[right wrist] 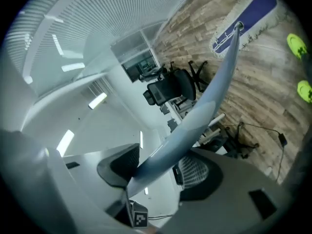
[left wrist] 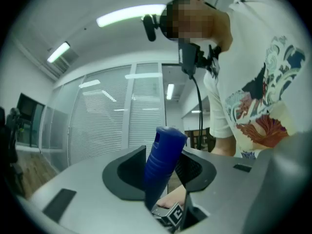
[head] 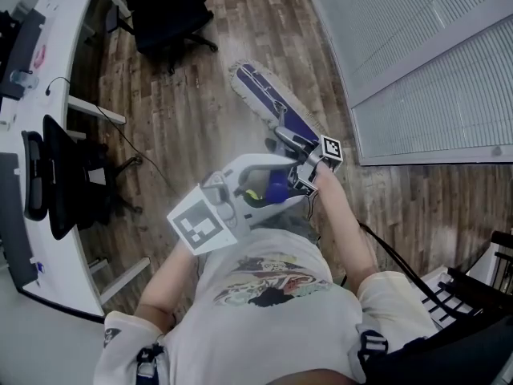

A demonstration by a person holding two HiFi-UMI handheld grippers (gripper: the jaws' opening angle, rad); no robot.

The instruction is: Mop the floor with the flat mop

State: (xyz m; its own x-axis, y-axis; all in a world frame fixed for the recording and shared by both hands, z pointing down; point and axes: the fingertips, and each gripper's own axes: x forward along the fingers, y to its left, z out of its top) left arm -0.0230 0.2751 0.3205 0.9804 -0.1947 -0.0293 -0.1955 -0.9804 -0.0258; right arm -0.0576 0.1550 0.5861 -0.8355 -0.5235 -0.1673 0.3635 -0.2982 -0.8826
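Observation:
The flat mop's blue head with a white fringe [head: 268,95] lies on the wooden floor ahead of me, and it shows again in the right gripper view as a blue pad [right wrist: 248,18]. Its silver pole [right wrist: 204,106] runs back between the jaws of my right gripper [right wrist: 158,167], which is shut on it. In the head view the right gripper [head: 296,155] sits on the pole just behind the mop head. My left gripper [head: 268,184] holds the pole's upper end near my chest. There the ribbed blue handle grip [left wrist: 163,162] stands between the jaws of the left gripper [left wrist: 163,174], which is shut on it.
A long white desk [head: 48,127] runs along the left with a black chair [head: 56,175] tucked beside it. Another black office chair [head: 164,14] stands at the top. A cable [head: 132,147] trails on the floor. A blind-covered glass wall [head: 417,54] borders the right. A black rack [head: 473,287] is at bottom right.

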